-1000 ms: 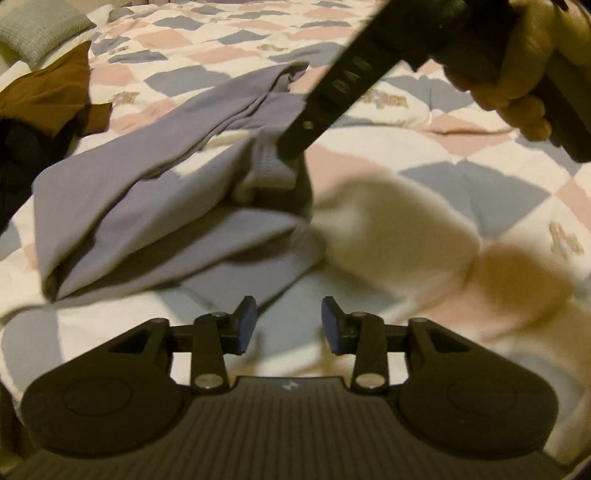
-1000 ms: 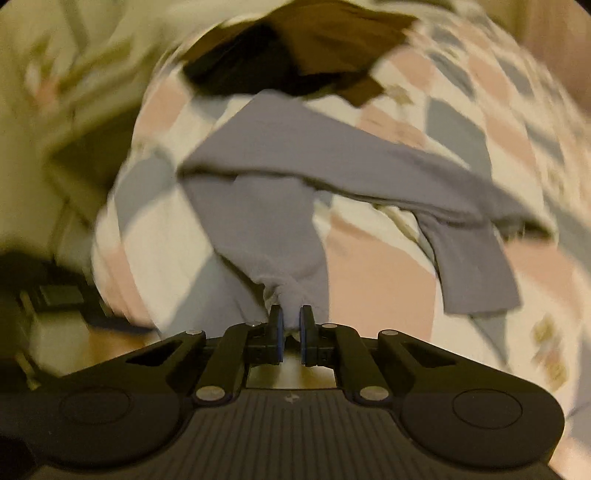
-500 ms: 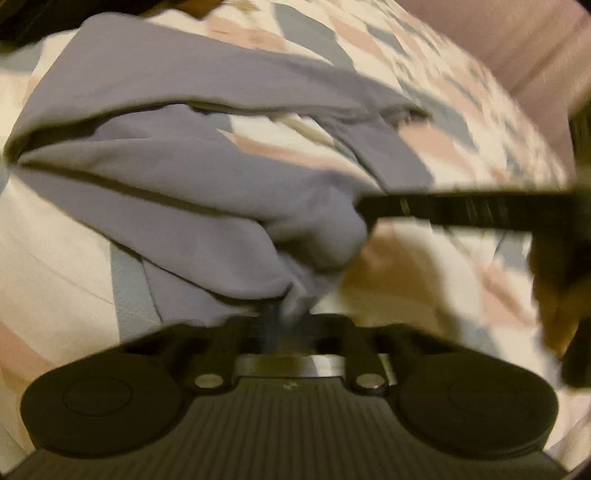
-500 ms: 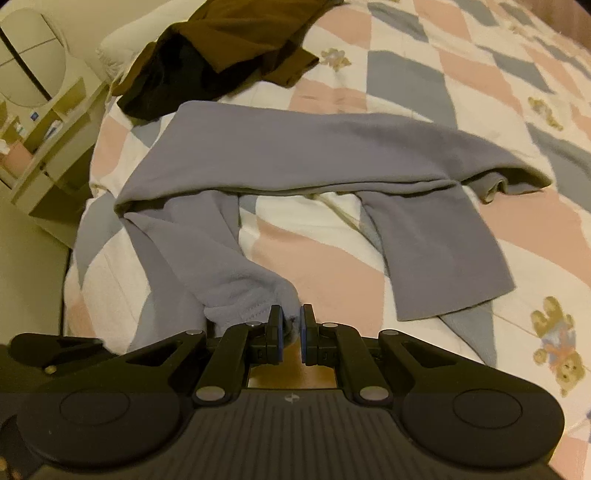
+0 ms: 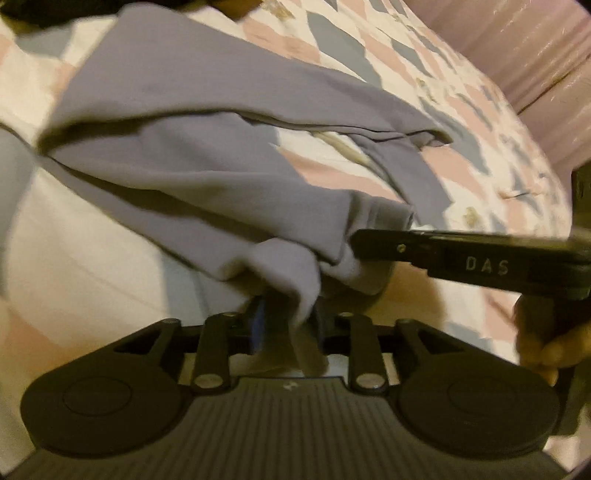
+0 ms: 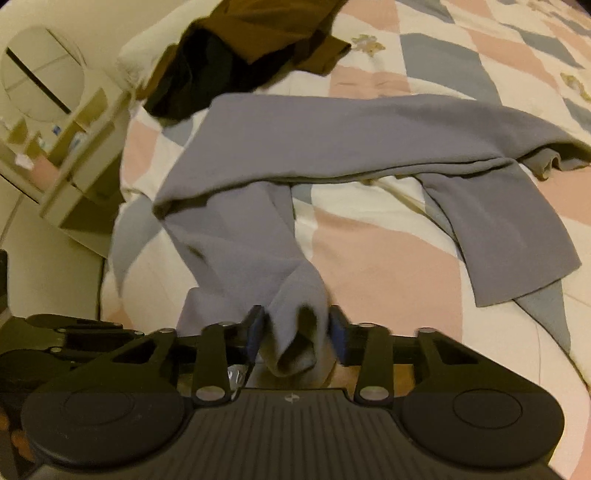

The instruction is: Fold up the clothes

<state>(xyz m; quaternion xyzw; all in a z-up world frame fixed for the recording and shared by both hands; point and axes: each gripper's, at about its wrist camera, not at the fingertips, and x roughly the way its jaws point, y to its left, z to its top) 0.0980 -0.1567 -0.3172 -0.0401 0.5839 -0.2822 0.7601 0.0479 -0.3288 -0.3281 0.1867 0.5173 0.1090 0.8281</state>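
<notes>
Both tools' jaws are opening with grey garment (image 6: 332, 147) cloth between; brown clothes (image 6: 266, 33) lie beyond on quilt (image 6: 388, 258)

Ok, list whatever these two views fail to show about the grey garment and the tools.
- Grey garment, right wrist view: what kind it is; it lies bunched and doubled over.
- Its cuff in the right tool, opening: whether the pads touch it; cloth fills the gap.
- Left tool, also opening, left wrist view: the same; blurred cloth hides one pad.
- Dark clothes, right wrist view: how many; cut by the top edge.
</notes>
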